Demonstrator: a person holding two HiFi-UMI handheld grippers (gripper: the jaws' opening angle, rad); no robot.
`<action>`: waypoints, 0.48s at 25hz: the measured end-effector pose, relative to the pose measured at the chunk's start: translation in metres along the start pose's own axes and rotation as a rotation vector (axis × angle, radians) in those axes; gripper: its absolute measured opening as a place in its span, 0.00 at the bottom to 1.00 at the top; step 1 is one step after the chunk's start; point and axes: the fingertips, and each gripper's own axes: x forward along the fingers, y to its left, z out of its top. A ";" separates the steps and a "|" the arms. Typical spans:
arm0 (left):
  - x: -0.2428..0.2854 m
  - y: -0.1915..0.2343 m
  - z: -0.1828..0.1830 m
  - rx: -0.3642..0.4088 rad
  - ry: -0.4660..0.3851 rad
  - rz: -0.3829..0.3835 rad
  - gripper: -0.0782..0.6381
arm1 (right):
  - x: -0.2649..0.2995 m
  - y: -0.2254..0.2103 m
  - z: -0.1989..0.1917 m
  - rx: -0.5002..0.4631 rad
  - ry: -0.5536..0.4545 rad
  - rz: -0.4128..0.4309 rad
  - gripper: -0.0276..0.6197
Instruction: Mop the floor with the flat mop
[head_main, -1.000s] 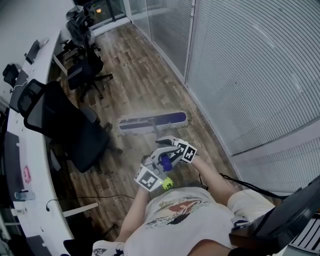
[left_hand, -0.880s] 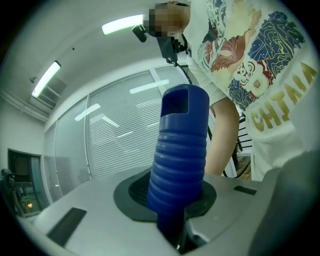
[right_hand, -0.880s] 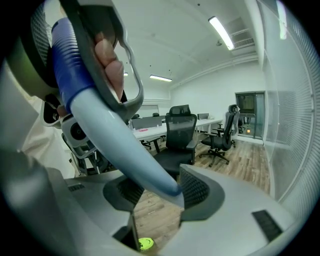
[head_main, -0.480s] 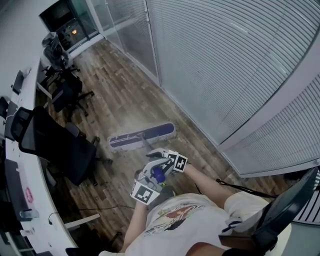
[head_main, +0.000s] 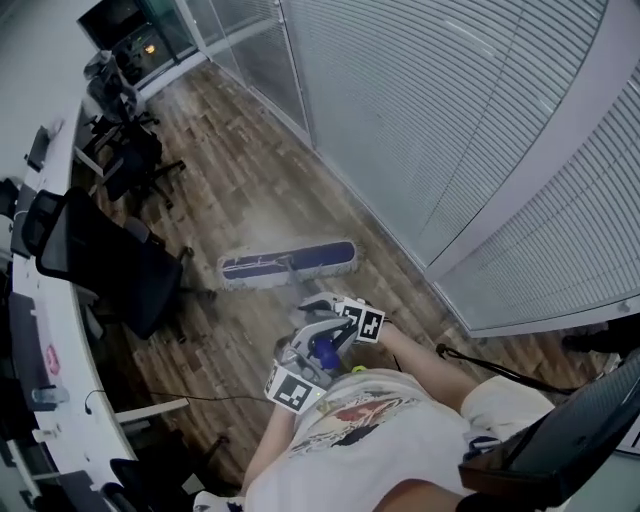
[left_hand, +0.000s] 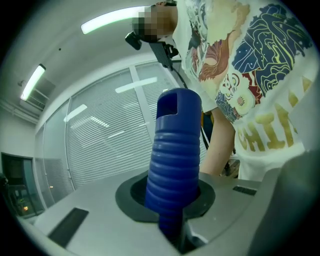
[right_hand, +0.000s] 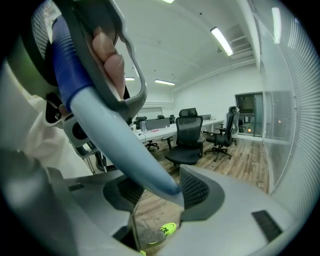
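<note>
On wood floor (head_main: 250, 170), flat mop (head_main: 287, 265), blue-striped pad

— Where's the flat mop (head_main: 288, 264) sitting?

— I see its head lying flat on the brown wood-plank floor (head_main: 250, 170), long and narrow, set crosswise, dark blue on top with a pale fringe round the edge.

— And the handle?

— From my view the pole (right_hand: 120, 145) is pale blue and slants up from the head's middle. Its top end is a dark blue ribbed grip (left_hand: 173, 165) with a slot near the tip.
</note>
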 end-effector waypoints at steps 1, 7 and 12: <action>0.002 -0.005 0.001 0.000 -0.004 -0.004 0.15 | -0.003 0.003 -0.002 0.006 -0.005 -0.005 0.33; 0.004 -0.018 -0.006 0.002 0.002 -0.024 0.15 | -0.002 0.007 -0.014 0.032 -0.030 -0.030 0.33; -0.012 -0.009 -0.015 -0.004 0.001 -0.011 0.16 | 0.017 0.004 -0.014 0.001 -0.009 -0.003 0.33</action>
